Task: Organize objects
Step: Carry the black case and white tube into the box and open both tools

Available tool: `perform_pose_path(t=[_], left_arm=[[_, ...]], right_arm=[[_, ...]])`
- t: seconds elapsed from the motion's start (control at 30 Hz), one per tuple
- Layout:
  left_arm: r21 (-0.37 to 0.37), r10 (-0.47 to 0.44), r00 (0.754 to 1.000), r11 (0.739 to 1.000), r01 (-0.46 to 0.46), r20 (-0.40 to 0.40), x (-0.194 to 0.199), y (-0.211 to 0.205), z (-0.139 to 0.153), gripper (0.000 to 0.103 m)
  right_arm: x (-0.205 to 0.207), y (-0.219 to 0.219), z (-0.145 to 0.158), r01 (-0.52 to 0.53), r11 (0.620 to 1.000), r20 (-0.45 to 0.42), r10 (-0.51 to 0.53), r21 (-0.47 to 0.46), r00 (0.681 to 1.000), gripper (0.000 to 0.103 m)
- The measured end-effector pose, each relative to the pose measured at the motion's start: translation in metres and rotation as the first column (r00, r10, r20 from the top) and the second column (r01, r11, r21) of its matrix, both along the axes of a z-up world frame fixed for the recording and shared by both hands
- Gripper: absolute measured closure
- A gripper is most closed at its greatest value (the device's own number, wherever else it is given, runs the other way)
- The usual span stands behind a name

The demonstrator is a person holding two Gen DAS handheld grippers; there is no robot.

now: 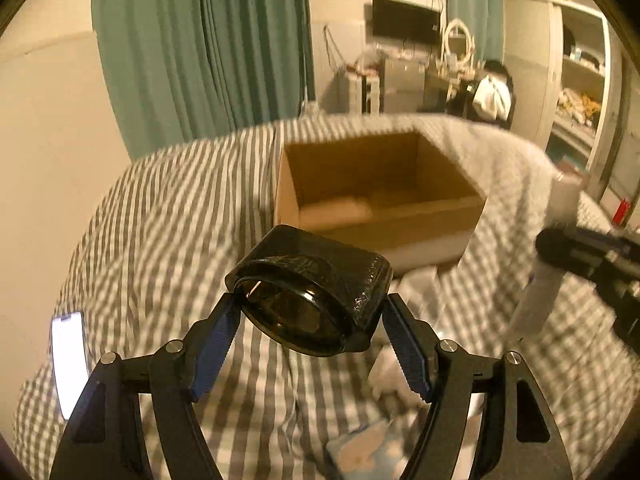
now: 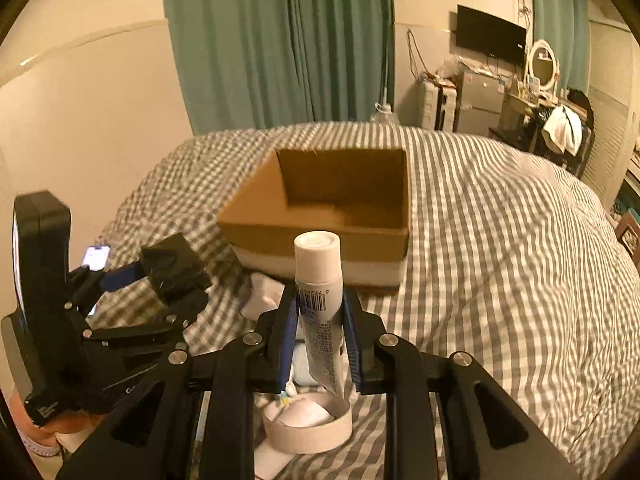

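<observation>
My left gripper (image 1: 310,308) is shut on a black glossy jar-like container (image 1: 308,288) and holds it above the striped bed, just short of the open cardboard box (image 1: 440,216). My right gripper (image 2: 318,308) is shut on a white tube (image 2: 318,276), cap pointing up, in front of the same box (image 2: 360,236). The left gripper with its black container (image 2: 174,268) also shows at the left of the right wrist view. The right gripper with its tube (image 1: 560,216) shows blurred at the right of the left wrist view. A pale object lies inside the box.
The bed has a grey-and-white striped cover (image 2: 500,240). A lit phone (image 1: 68,360) lies at its left edge. A white tape roll (image 2: 308,428) and small white items lie under my right gripper. Green curtains (image 2: 280,40) and cluttered furniture stand behind.
</observation>
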State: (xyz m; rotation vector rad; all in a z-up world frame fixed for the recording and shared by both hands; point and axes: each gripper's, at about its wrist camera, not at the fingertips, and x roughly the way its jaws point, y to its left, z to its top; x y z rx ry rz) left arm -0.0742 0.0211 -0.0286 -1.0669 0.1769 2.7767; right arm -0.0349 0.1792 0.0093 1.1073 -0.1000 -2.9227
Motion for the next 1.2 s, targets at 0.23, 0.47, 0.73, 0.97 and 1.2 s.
perform_pose_path(t=[0.23,0.47,0.73,0.97,1.2], left_arm=[[0.041,-0.006,0.997,0.999,0.009,-0.072,-0.035,0.006,0.037,0.028],[0.041,-0.036,0.995,0.998,0.04,-0.097,-0.088,0.018,0.043,0.028],[-0.01,-0.083,0.993,0.997,0.083,-0.085,-0.151,0.034,0.01,0.028],[-0.039,-0.102,0.992,0.994,0.099,-0.069,-0.171,0.041,-0.021,0.025],[-0.024,-0.067,0.997,0.998,0.066,-0.039,-0.156,0.035,-0.014,0.009]], right_arm=[[-0.032,0.003,0.027,-0.022,1.0,-0.045,0.022,0.0,0.999,0.082],[-0.092,0.022,0.039,-0.027,0.999,-0.065,0.026,-0.02,0.998,0.082],[-0.173,0.046,0.01,-0.017,1.0,-0.016,0.017,-0.015,1.0,0.082],[-0.192,0.049,-0.037,-0.021,1.0,0.055,0.022,-0.005,0.998,0.081],[-0.162,0.068,-0.015,0.057,0.997,-0.006,-0.057,-0.043,0.998,0.036]])
